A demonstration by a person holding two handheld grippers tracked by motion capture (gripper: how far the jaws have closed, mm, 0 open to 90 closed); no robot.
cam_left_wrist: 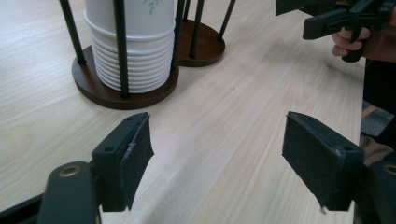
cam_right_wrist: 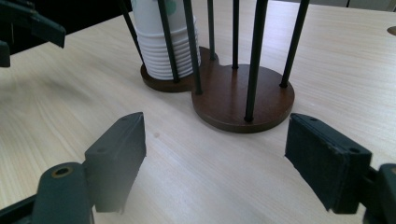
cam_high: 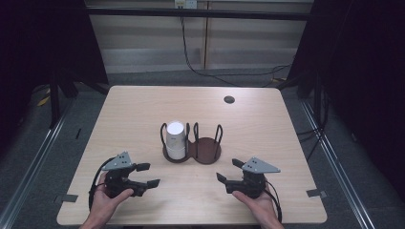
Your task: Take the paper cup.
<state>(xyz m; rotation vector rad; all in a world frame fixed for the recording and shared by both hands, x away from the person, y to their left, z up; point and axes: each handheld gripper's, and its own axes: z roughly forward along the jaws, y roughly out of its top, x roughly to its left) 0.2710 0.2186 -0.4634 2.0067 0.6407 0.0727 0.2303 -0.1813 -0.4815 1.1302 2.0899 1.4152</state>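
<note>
wooden desk [cam_high: 133, 114] carrying a dark brown two-ring cup holder [cam_high: 206, 151] at centre, black wire posts rising from each round base

stack of white paper cups [cam_high: 175, 139] seated upright in the holder's left ring, nested rims visible low on the stack in the left claw view [cam_left_wrist: 133, 56]; green print on the uppermost cup partly seen, pattern not legible

right ring of the holder bare, wooden base showing between the posts in the right claw view [cam_right_wrist: 243, 100]

left claw [cam_high: 145, 175] held in a hand [cam_high: 107, 202] at the near left of the desk, jaws spread wide with nothing between them, aimed toward the cup stack; well apart from the holder, not touching it; padding on the left pad [cam_left_wrist: 135, 156] looking frayed at its edge

right claw [cam_high: 228, 172] held in the other hand [cam_high: 258, 200] at the near right of the desk, jaws likewise spread wide and empty, aimed toward the holder's bare ring; well apart from it

small dark round grommet [cam_high: 229, 99] set in the desk surface toward the far right

cable [cam_high: 191, 62] trailing across the grey floor beyond the far desk edge
</note>
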